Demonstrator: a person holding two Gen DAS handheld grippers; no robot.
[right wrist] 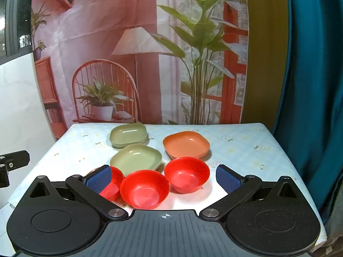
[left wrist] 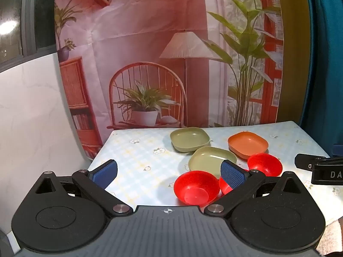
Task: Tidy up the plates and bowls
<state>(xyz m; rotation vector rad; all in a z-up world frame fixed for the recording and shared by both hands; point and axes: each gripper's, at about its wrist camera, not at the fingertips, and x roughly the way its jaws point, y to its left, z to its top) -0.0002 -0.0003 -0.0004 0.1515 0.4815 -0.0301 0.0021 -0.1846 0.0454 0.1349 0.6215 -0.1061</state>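
On the flowered tablecloth point(right wrist: 246, 150): sitting in a loose cluster, three red bowls — left bowl point(right wrist: 112, 183), middle bowl point(right wrist: 144, 189), right bowl point(right wrist: 187, 174) — nearest the camera. Lying behind them, two green plates, near plate point(right wrist: 136, 157) and far plate point(right wrist: 128, 134), plus an orange plate point(right wrist: 186, 144) to the right. Hovering above the near edge, left gripper point(left wrist: 169, 174) and right gripper point(right wrist: 164, 177), both spread wide, gripping nothing. Hanging behind, a printed backdrop point(right wrist: 139, 42).

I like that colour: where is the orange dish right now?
The orange dish sits toward the table's back right, right of the two green dishes, behind the red bowls.
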